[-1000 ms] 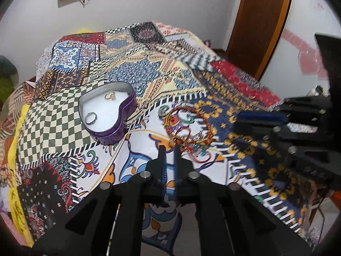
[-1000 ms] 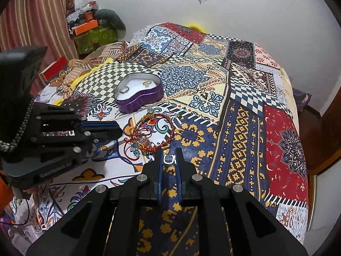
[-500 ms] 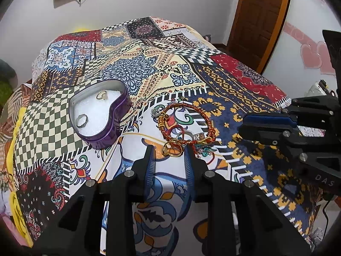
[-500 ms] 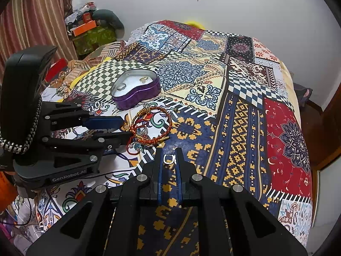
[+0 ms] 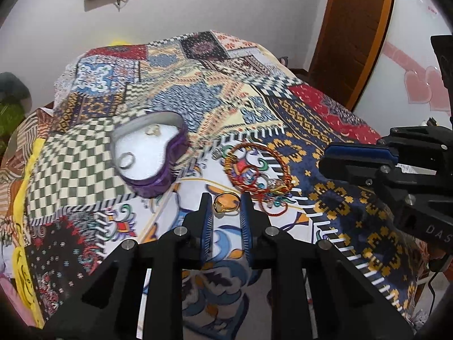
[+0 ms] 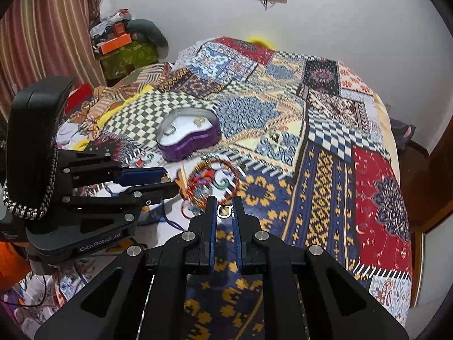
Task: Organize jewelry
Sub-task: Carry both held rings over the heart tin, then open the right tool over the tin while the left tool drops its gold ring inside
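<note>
Left gripper (image 5: pixel 226 206): jaws parted wide, tips low over the bedspread; they grip nothing.
Gold ring (image 5: pixel 226 203): lies flat on the white part of the bedspread (image 5: pixel 311 130), between the two left fingertips, closer to the left one; whether it touches either pad cannot be told.
Right gripper (image 6: pixel 225 211): jaws drawn narrow, pinching a small square-faced ring (image 6: pixel 225 210) at the very tips, held above the dark blue and yellow patch.
Bracelet cluster (image 5: pixel 256 170): red and gold bangles with beaded strands, lying on the cloth just beyond the gold ring and to its right, between the two grippers.
Small silver ring (image 5: pixel 216 152): on the cloth at the near-left edge of the bracelet cluster, towards the tin.
Heart-shaped tin (image 5: pixel 147 153): purple wall, white lining, open on the checked patch, left of the bracelets and well apart from both grippers.
Contents of tin: one silver ring (image 5: pixel 126 160) near the front, one gold ring with stone (image 5: pixel 154 131) near the back.
</note>
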`<state>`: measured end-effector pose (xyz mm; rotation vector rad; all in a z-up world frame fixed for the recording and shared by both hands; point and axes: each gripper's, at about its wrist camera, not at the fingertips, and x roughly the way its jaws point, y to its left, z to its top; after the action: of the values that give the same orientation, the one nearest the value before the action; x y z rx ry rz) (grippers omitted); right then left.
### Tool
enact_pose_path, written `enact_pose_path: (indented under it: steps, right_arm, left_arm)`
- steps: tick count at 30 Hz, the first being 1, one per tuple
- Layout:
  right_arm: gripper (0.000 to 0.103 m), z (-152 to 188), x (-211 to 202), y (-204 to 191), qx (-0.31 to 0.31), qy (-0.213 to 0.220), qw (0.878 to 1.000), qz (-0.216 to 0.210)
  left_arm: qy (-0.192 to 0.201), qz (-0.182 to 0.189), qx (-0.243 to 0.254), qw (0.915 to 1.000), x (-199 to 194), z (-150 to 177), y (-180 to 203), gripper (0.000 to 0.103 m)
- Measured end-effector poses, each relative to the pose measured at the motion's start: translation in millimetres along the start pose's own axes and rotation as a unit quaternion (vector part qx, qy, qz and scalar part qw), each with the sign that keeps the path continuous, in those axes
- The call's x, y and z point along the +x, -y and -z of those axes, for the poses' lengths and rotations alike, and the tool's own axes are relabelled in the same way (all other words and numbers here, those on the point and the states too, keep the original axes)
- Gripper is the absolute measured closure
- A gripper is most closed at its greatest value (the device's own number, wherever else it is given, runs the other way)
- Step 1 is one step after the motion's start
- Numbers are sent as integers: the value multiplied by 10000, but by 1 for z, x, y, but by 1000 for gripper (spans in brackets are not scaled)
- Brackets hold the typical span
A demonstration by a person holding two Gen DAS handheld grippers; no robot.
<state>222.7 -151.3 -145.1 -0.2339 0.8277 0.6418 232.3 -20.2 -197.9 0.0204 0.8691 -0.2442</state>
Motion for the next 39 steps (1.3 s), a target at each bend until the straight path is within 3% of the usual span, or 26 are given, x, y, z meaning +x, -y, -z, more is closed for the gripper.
enact_pose_path:
  steps: [13, 22, 28, 39]
  right_arm:
    - [94, -43, -12, -19, -208, 505, 9985, -17]
    - [94, -71, 7, -23, -262, 535, 9981, -172]
    - [94, -90, 37, -25, -240, 324, 9984, -384]
    - [94, -106, 104, -23, -213, -638, 9951, -723]
  left_arm:
    - [622, -291, -338, 9971, -52, -12, -42, 84]
    - [718, -472, -482, 9951, -52, -19, -71, 84]
    - [553, -447, -590, 9957, -28, -27, -88, 84]
    - [48, -122, -506, 9986, 19, -31, -92, 84]
